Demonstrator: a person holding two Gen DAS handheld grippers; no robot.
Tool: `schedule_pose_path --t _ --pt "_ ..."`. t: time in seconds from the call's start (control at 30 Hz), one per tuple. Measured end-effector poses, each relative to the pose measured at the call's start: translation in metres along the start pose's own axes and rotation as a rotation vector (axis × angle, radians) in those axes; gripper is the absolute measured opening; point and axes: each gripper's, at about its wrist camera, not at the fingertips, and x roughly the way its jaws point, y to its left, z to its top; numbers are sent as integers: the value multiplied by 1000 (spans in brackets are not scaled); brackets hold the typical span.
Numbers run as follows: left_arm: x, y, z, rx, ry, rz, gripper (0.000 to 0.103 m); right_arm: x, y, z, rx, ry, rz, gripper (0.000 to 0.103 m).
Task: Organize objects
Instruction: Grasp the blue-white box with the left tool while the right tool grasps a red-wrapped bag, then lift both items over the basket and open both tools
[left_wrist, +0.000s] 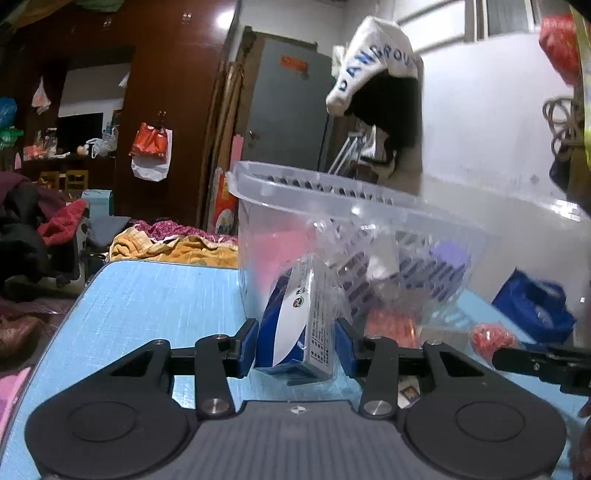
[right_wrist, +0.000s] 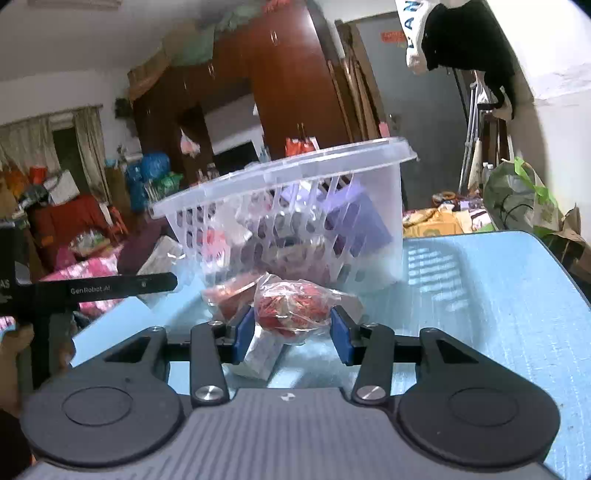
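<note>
My left gripper (left_wrist: 297, 343) is shut on a blue and white box (left_wrist: 291, 314) wrapped in clear plastic, just above the blue table mat (left_wrist: 147, 295). Right behind it stands a clear slotted basket (left_wrist: 332, 192) holding bagged items and a purple box. In the right wrist view my right gripper (right_wrist: 291, 328) is shut on a clear bag of red pieces (right_wrist: 291, 306), in front of the same basket (right_wrist: 280, 166). A white box (right_wrist: 262, 354) lies under that bag and a red pack (right_wrist: 229, 295) sits behind it.
One of the left gripper's fingers (right_wrist: 122, 288) reaches in from the left in the right wrist view, with a hand below it. A blue bag (left_wrist: 532, 302) lies at the table's right. Bedding and clutter lie beyond the table's far edge (right_wrist: 517, 236).
</note>
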Motion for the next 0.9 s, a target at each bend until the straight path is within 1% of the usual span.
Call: schedule_pose_path --t 0.27,0.47,0.57,0.67,0.73,0.77,0.83,0.9 --pt "3 6 3 -33 -11 -26 48 -2 -3 0 10 -44 7 49" --pt "-3 6 1 -30 -50 -39 48 -11 -3 -3 13 -113 -5 49" --pt "0 10 1 -53 -33 -47 48 -11 -4 -3 19 -117 -8 49" --pt "-10 17 3 -84 -73 -66 48 -15 -3 -4 11 -151 -5 49" --pt "-23 17 4 -87 -106 -87 48 -21 -1 -4 8 -183 -38 49" --pt "-29 16 6 -81 -114 -92 48 -26 -1 -1 19 -197 -37 48" --pt "-40 15 14 -82 -129 -99 48 -32 -1 9 33 -211 -35 49" --pt "-47 15 29 -93 -147 -115 48 -37 2 26 27 -225 -25 49"
